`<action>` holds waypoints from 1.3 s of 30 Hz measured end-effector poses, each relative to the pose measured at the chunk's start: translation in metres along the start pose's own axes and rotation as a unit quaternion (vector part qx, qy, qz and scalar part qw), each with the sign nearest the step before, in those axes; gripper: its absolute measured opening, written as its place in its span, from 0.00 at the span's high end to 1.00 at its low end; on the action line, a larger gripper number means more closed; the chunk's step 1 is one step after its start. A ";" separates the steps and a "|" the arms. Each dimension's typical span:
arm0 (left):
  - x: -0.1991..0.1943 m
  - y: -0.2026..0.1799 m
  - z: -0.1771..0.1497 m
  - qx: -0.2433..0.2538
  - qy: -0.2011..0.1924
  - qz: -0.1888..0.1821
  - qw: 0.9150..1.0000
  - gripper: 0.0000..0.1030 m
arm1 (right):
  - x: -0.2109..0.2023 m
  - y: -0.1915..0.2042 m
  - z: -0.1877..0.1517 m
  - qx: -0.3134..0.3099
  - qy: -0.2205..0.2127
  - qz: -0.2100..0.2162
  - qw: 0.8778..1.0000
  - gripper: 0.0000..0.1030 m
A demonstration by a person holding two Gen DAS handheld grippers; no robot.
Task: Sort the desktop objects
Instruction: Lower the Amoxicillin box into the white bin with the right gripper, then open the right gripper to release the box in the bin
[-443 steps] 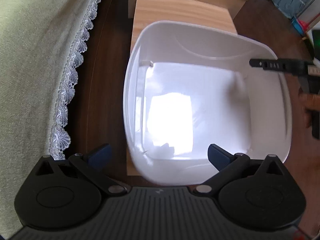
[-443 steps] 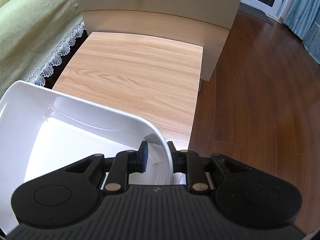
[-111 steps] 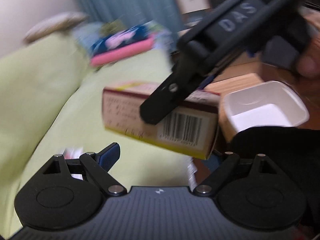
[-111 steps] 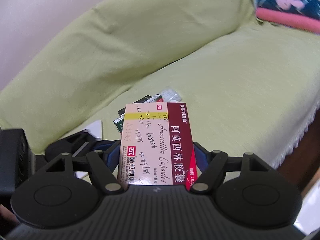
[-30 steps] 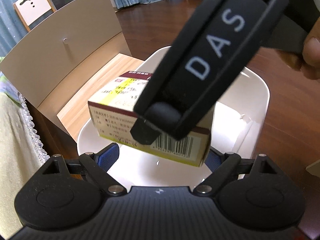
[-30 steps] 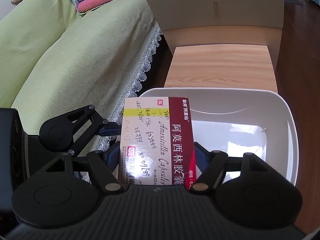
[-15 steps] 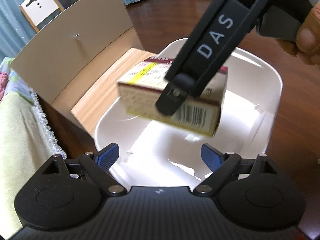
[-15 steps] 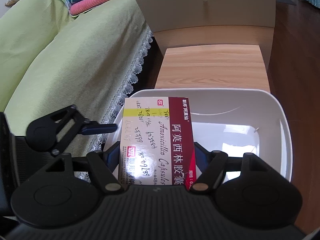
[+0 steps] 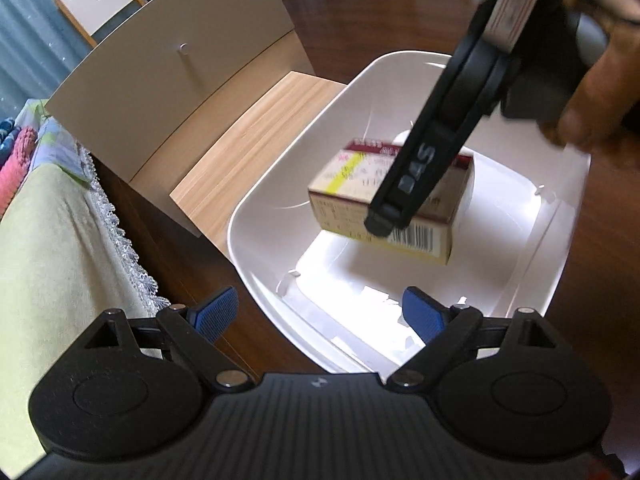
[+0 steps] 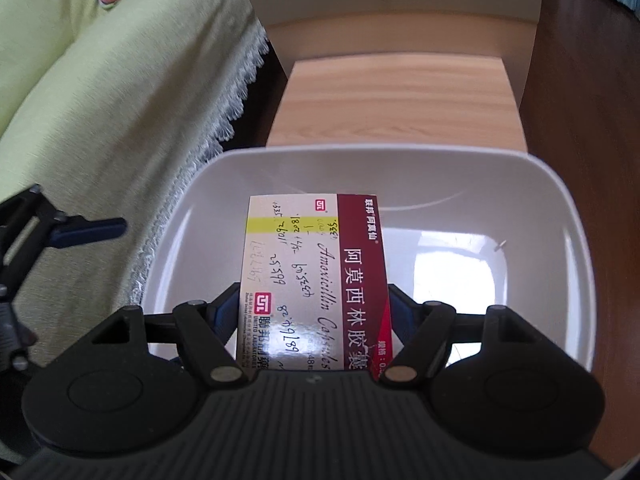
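A white and maroon medicine box with handwriting on it sits clamped between the blue pads of my right gripper. The box hangs inside the white plastic bin, above its floor. The bin rests on a light wood stool top. My left gripper is open and holds nothing, hovering at the bin's near rim. In the right wrist view one blue fingertip of the left gripper shows at the left, over the green cover.
A light wood stool carries the bin, with a beige cabinet door behind it. A green couch cover with lace trim lies to the left. Dark wood floor is on the right. A person's hand grips the right tool.
My right gripper has carried the medicine box further over and down into the bin. The left gripper has pulled back slightly toward the bin's near rim.
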State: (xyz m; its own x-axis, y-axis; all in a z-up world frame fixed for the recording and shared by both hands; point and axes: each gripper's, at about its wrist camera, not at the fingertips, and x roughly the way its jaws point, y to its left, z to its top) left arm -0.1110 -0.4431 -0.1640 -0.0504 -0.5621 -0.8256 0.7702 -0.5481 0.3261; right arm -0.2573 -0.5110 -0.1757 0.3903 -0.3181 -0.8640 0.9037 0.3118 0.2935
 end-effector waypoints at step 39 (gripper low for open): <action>0.001 0.005 -0.008 0.003 0.032 -0.007 0.999 0.12 | 0.055 -0.008 -0.002 0.054 0.066 0.020 0.996 0.23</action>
State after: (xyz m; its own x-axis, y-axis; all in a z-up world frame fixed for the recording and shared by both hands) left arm -0.1018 -0.4411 -0.1666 -0.0208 -0.5140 -0.8576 0.7654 -0.5600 0.3171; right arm -0.2430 -0.5295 -0.2267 0.4069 -0.1850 -0.8946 0.9041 0.2217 0.3654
